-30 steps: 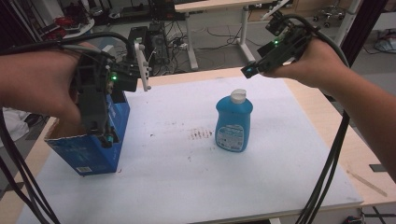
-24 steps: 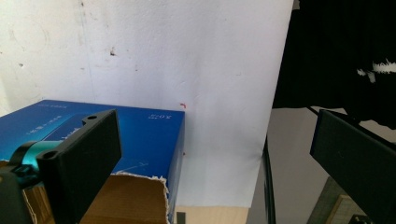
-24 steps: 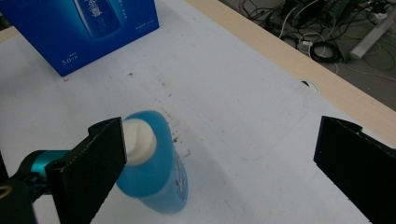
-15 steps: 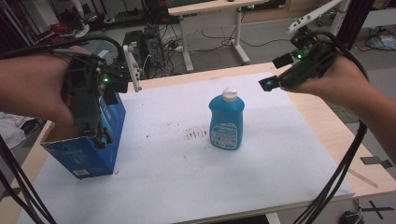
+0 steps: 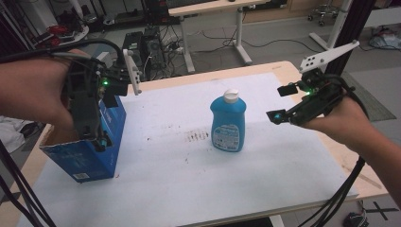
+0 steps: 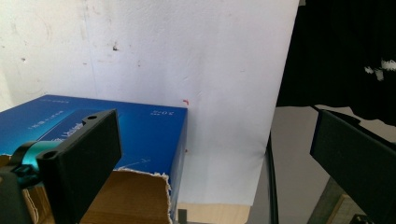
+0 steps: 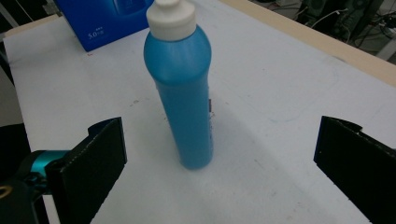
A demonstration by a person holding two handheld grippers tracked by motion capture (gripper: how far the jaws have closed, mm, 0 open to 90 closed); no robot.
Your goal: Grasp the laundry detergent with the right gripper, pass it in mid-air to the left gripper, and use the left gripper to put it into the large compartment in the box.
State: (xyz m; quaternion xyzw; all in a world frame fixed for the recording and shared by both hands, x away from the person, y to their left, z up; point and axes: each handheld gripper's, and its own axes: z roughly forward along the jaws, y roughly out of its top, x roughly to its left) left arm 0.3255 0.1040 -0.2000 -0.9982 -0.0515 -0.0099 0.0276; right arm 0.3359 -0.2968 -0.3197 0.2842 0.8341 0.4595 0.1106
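High view: the blue bottle (image 5: 228, 122) stands upright mid-tabletop (image 5: 265, 165); the right claw (image 5: 283, 102) is near it, apart, not touching. The left claw (image 5: 101, 142) hangs over the open blue box (image 5: 90, 156) at the tabletop's left edge.
Left gripper view: jaws wide apart, empty, one above the box's torn cardboard flap (image 6: 140, 177).
Right gripper view: jaws spread either side of the bottle, white cap (image 7: 171, 17) on.
Progress: judged early; bottle not yet gripped, lifting and any boxing remain.

Blue plastic dish-soap bottle (image 7: 184, 93) with white cap, upright, untouched between and beyond right gripper's (image 7: 219, 163) wide-apart fingers (image 7: 100, 154), blue cardboard box (image 6: 135, 135) with torn-open top under left gripper's (image 6: 212, 158) spread fingers (image 6: 84, 154)
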